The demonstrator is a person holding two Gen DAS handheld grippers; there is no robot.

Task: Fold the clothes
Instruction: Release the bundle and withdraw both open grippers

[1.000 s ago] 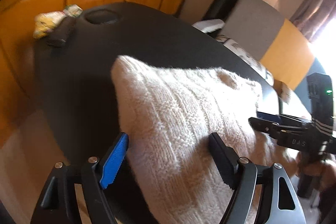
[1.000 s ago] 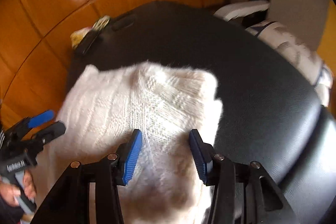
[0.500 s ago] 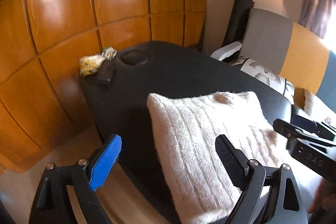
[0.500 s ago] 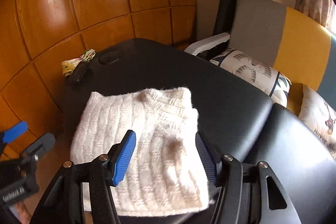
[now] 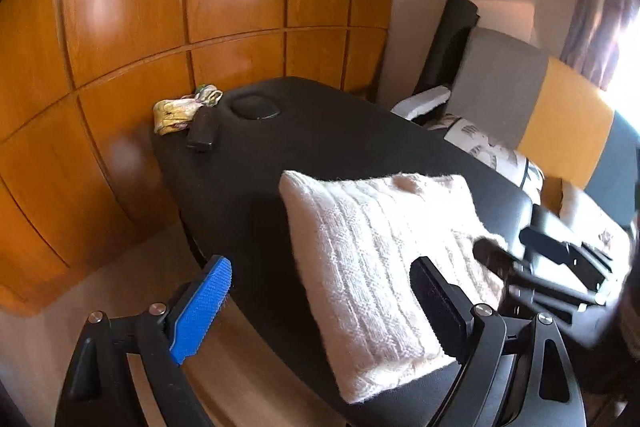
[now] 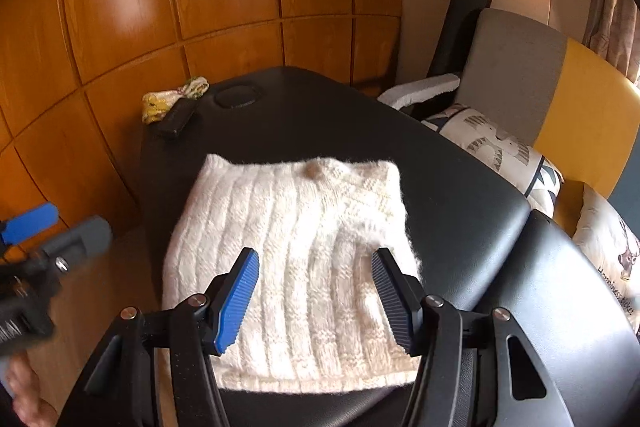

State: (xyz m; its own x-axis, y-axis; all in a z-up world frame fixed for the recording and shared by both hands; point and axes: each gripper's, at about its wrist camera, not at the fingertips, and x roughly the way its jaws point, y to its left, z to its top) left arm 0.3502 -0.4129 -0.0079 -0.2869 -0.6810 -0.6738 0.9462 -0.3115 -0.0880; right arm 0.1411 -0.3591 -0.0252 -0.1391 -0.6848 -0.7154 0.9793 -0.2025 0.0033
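A cream knitted sweater (image 6: 296, 251) lies folded into a neat rectangle on the black padded table (image 6: 328, 123). It also shows in the left wrist view (image 5: 376, 251). My right gripper (image 6: 316, 295) is open and empty, held above the sweater's near half. My left gripper (image 5: 320, 303) is open and empty, off the table's left edge beside the sweater. The right gripper shows at the right of the left wrist view (image 5: 560, 263). The left gripper shows at the left of the right wrist view (image 6: 36, 239).
A crumpled yellow-white cloth (image 6: 172, 99) and a black remote (image 6: 176, 119) lie at the table's far left corner by a round face hole (image 6: 236, 95). Wooden wall panels (image 6: 160, 7) stand behind. A grey-yellow sofa (image 6: 560, 79) with printed cushions (image 6: 500, 147) is at right.
Both grippers have pulled back and up from the folded sweater, which stays flat on the table. The left gripper has moved out past the table's left edge.
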